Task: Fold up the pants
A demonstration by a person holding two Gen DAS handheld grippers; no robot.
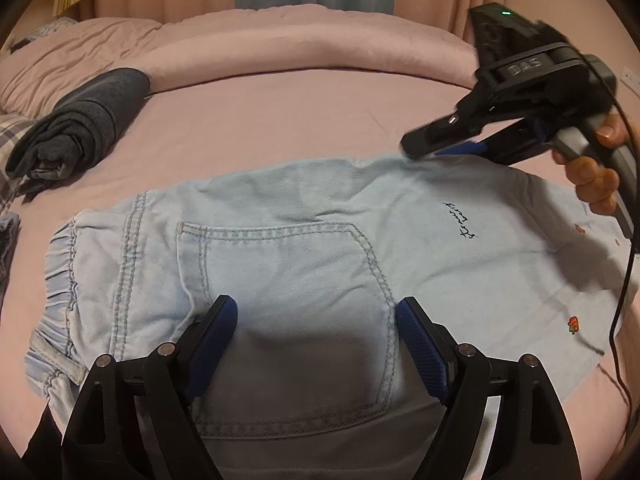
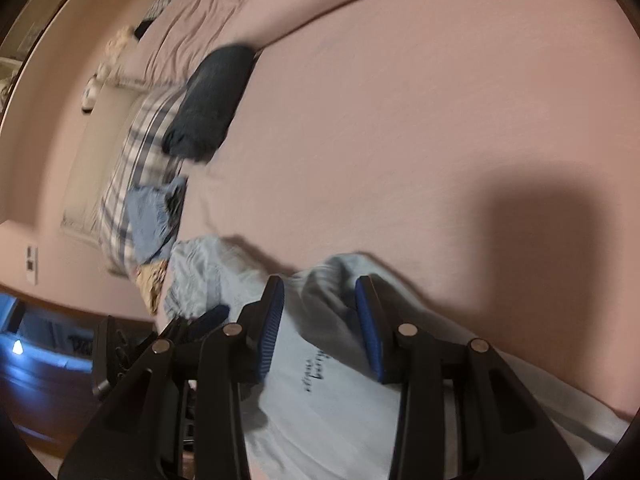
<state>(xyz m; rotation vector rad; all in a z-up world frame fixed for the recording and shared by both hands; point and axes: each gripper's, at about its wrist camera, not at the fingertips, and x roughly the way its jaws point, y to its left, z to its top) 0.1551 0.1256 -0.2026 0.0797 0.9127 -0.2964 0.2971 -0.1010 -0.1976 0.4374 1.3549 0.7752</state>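
Observation:
Light blue denim pants [image 1: 304, 248] lie flat on the pink bed, elastic waistband at the left, back pocket facing up, script lettering and a small strawberry on the leg at the right. My left gripper [image 1: 316, 312] is open, its blue pads above the pocket, holding nothing. My right gripper [image 2: 320, 292] is open over the far edge of the pants [image 2: 328, 380]. It also shows in the left wrist view [image 1: 424, 152], held by a hand at the pants' upper right edge.
The pink bed sheet [image 1: 280, 120] extends behind the pants. A rolled dark grey garment [image 1: 80, 124] lies at the back left, next to plaid fabric [image 2: 136, 168] and a blue cloth [image 2: 150, 216]. A pink duvet [image 1: 280, 44] is bunched at the back. A black cable [image 1: 624, 312] hangs at the right.

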